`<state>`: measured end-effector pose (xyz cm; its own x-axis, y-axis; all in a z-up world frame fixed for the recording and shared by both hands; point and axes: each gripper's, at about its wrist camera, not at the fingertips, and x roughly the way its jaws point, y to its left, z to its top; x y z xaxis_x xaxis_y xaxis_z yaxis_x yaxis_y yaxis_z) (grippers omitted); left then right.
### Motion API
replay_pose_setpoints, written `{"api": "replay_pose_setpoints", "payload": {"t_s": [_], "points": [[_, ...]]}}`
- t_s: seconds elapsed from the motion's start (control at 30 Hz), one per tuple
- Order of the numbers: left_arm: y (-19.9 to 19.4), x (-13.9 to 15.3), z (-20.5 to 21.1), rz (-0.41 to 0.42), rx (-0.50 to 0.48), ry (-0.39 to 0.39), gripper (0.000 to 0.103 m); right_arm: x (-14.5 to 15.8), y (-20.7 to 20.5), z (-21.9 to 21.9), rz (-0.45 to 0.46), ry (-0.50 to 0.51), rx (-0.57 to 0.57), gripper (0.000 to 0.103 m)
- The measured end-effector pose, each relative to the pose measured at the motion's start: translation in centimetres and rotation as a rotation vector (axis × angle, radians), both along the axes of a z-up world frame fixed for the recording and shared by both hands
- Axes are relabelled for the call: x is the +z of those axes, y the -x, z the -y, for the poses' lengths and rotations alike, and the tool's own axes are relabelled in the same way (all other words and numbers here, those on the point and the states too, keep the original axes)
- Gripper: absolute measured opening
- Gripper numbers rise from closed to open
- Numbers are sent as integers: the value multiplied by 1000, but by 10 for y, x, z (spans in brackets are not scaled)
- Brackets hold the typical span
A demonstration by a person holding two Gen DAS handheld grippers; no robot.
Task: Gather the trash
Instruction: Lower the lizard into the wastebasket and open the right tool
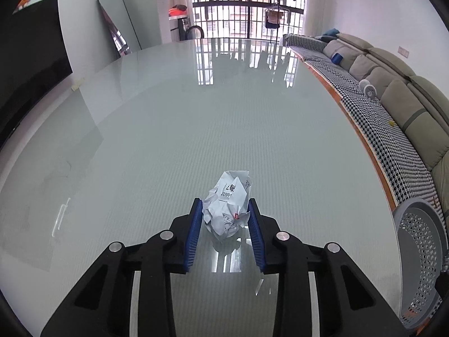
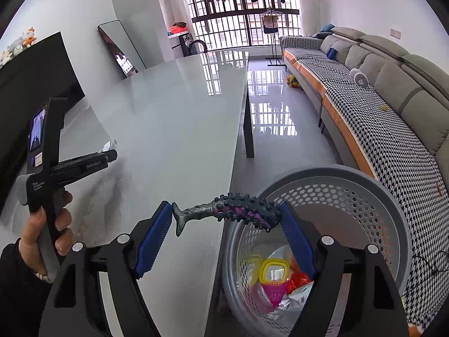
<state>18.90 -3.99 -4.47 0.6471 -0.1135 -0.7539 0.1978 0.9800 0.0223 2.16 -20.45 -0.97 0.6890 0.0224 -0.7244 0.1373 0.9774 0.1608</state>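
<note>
A crumpled ball of printed white paper sits between the blue pads of my left gripper, which is shut on it just above the glossy grey table. In the right wrist view, that gripper shows at the left, held by a hand. My right gripper is shut on a dark knobbly fish-shaped toy with purple patches. The toy spans from pad to pad over the table's edge and the grey perforated basket. The basket also shows in the left wrist view at the lower right.
The basket holds a yellow ring, a pink item, red bits and crumpled paper. A sofa with a houndstooth cover runs along the right. A dark TV screen and a leaning mirror stand on the left. A ball lies on the floor.
</note>
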Motion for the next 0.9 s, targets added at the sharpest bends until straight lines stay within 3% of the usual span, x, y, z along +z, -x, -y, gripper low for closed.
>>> {"api": "replay_pose_setpoints", "payload": {"t_s": [0.3, 0.6, 0.9], "points": [[54, 23, 28, 41, -97, -5, 32, 8, 20, 10, 15, 5, -21, 75], [108, 19, 84, 7, -222, 19, 32, 2, 58, 50, 8, 2, -85, 75], [145, 8, 153, -26, -356, 30, 33, -23, 98, 107, -35, -9, -190, 75]]}}
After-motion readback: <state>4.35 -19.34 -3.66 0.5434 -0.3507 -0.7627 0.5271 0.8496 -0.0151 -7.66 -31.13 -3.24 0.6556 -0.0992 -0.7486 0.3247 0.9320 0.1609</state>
